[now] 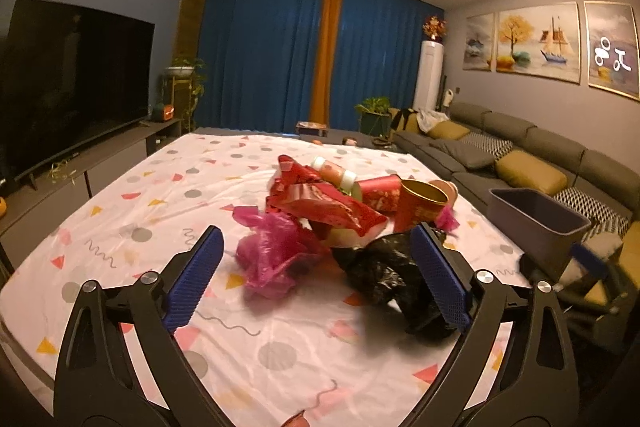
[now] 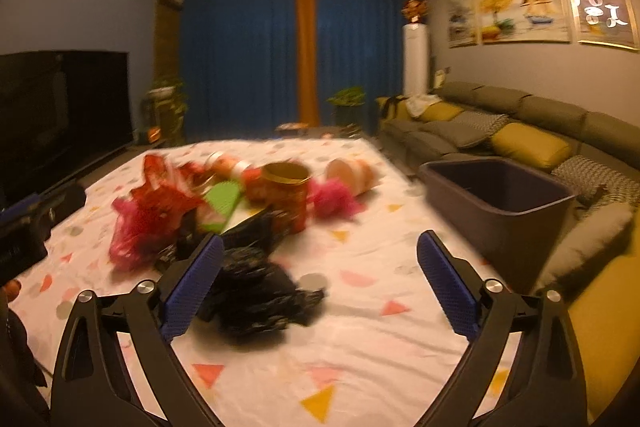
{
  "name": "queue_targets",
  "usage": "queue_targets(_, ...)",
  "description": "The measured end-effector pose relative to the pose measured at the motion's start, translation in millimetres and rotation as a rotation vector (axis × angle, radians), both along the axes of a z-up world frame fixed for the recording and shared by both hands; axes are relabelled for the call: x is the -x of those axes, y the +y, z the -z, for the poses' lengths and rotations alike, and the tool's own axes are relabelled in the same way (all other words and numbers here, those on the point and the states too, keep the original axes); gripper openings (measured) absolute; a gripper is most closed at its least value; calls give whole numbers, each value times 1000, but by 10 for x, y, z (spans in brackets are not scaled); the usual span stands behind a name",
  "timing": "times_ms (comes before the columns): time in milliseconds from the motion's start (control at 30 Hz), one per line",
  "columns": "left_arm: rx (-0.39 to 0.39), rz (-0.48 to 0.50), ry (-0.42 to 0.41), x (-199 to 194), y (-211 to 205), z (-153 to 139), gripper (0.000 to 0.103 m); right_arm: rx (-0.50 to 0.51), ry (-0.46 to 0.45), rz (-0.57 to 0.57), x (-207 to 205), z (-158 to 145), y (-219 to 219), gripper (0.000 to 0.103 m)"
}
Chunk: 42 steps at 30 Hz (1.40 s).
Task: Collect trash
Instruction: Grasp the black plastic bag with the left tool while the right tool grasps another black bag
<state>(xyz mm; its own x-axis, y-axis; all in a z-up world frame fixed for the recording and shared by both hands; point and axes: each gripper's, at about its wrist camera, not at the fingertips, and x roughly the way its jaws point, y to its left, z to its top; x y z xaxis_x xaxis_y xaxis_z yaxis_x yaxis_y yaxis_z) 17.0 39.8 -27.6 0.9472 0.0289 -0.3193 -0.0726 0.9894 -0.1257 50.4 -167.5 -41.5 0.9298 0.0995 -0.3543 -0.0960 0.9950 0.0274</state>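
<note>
Nearest the left wrist camera, the left gripper [image 1: 318,259] is seen with its 2 blue pads spread wide and nothing held between them; a pink bag [image 1: 272,255] lies in the gap toward 11 o'clock, and a black bag [image 1: 384,275] is partly hidden behind the pad at 2 o'clock. The right gripper [image 2: 320,267] is likewise fully spread and empty, the black bag [image 2: 256,303] lying just inside its 9 o'clock pad. The rest of the trash is heaped on the patterned cloth [image 1: 120,211] further ahead at 12 o'clock: a red wrapper [image 1: 324,203], a gold-rimmed can [image 1: 420,203] and a small bottle [image 1: 334,173]. The grey bin [image 2: 500,203] stands at 2 o'clock from the right gripper, at the cloth's edge, and appears empty, so collection is judged barely begun. Trouble could arise from the crumpled film: a bag could slip from a shallow pinch or trail and drag neighbouring pieces. The upright can could be toppled and rolled if it were nudged. Both grippers are aimed near the same black bag, so a clash is possible. The right view is blurred, which makes exact contact hard to judge.
</note>
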Motion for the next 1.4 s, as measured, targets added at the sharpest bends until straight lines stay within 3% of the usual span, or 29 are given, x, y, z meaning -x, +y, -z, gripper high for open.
queue_targets(67,7,1,8,-35,41,20,87,3,26,-29,-97,64,108,90)
queue_targets(167,7,17,16,-91,71,64,82,9,62,-60,-230,132,223,77)
queue_targets(233,9,30,26,-121,65,92,80,5,86,-73,-310,168,264,76)
queue_targets(433,18,96,53,-247,11,180,71,6,181,-121,-496,300,364,57)
queue_targets(500,17,117,59,-280,-25,210,69,14,213,-132,-535,349,384,37)
queue_targets(667,17,156,85,-350,-109,281,67,27,226,-147,-535,425,369,9)
queue_targets(867,38,215,132,-484,-242,350,67,0,174,-99,-415,306,153,6)
queue_targets(1000,45,265,208,-673,-383,458,66,-15,138,-71,-329,181,-5,6)
queue_targets(1067,60,275,250,-766,-420,525,60,-22,122,-64,-273,132,-80,6)
queue_targets(1167,58,282,300,-859,-471,606,43,-26,101,-55,-207,83,-167,6)
queue_targets(1300,70,303,332,-904,-505,657,6,-32,86,-50,-180,39,-234,6)
queue_targets(1400,72,303,324,-882,-535,647,0,-37,78,-45,-154,26,-283,6)
